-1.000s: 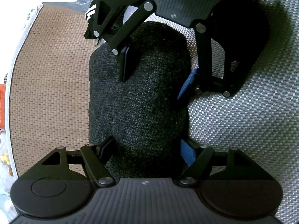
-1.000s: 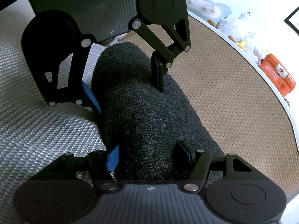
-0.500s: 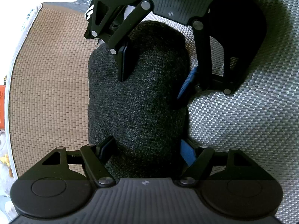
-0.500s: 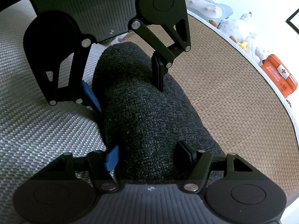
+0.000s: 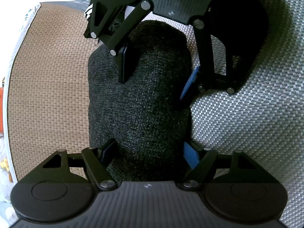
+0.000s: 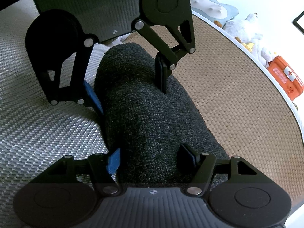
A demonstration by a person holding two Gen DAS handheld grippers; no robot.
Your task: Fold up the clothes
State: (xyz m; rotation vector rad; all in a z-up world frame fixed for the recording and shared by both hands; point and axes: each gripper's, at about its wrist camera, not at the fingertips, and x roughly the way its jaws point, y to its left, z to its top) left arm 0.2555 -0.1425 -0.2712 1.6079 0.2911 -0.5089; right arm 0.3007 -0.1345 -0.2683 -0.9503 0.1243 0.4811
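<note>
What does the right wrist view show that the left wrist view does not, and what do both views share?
Only the right wrist view shows the orange first-aid box, white plush toy and pale blue cushion.

Only the left wrist view shows a black-and-white striped item at the top.

Both show the folded dark knit garment, the woven brown mat, the grey woven fabric, and both hand-held grippers, left hand-held gripper and right hand-held gripper, straddling the garment's opposite ends.
</note>
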